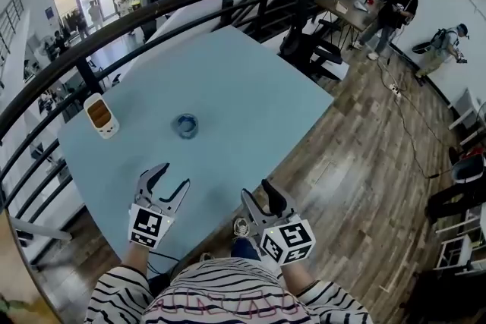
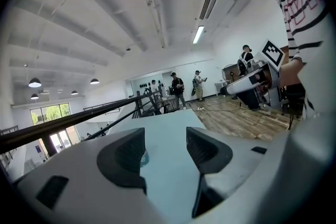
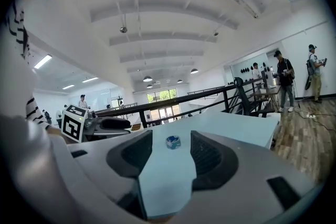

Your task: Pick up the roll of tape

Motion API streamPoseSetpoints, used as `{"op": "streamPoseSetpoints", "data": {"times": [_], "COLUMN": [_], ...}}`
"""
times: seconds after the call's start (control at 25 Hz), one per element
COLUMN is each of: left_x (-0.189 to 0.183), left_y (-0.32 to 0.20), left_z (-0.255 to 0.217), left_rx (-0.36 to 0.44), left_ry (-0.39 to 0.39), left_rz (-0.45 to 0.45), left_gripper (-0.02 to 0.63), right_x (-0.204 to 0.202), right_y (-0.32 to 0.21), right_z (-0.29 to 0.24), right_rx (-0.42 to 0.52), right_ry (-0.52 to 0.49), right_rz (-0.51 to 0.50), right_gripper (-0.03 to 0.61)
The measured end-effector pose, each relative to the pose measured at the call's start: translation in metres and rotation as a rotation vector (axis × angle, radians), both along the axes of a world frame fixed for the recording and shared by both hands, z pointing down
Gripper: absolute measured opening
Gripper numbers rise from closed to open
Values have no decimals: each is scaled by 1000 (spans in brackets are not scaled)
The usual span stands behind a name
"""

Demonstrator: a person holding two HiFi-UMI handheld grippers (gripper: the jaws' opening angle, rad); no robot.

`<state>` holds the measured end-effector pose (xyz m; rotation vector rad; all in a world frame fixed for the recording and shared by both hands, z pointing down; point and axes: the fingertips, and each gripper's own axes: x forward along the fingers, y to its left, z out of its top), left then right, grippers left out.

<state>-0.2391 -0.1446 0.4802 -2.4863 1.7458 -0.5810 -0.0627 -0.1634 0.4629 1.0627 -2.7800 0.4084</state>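
Left gripper [image 1: 171,177] and right gripper [image 1: 257,192] gaped empty, well short of the roll of tape [image 1: 185,125].
We had grasped nothing yet; reaching, closing, lifting remained.

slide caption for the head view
Open left hand-held gripper and open right hand-held gripper, short of the tape on the table

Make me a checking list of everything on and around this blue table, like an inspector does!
Surface: light blue table, flat top.
Job's things: roll of tape, lying flat mid-table, untouched.
Clutter: white and orange gadget near the left edge.
Tools: left tool and right tool both open, holding nothing.
Cables: one cord across the wooden floor.
Surroundings: black railing; people standing beyond.
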Motion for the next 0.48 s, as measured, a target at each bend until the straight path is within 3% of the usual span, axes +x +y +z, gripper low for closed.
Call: {"op": "streamPoseSetpoints", "data": {"times": [0.48], "left_x": [-4], "left_y": [-88], "left_z": [75], "left_rx": [-188], "left_ry": [-221], "left_rz": [83], "left_gripper": [225], "right_x": [18], "right_y": [-46], "right_z": [17], "right_rx": [-52], "right_ry": [14], "right_rz": [20], "right_gripper": [221]}}
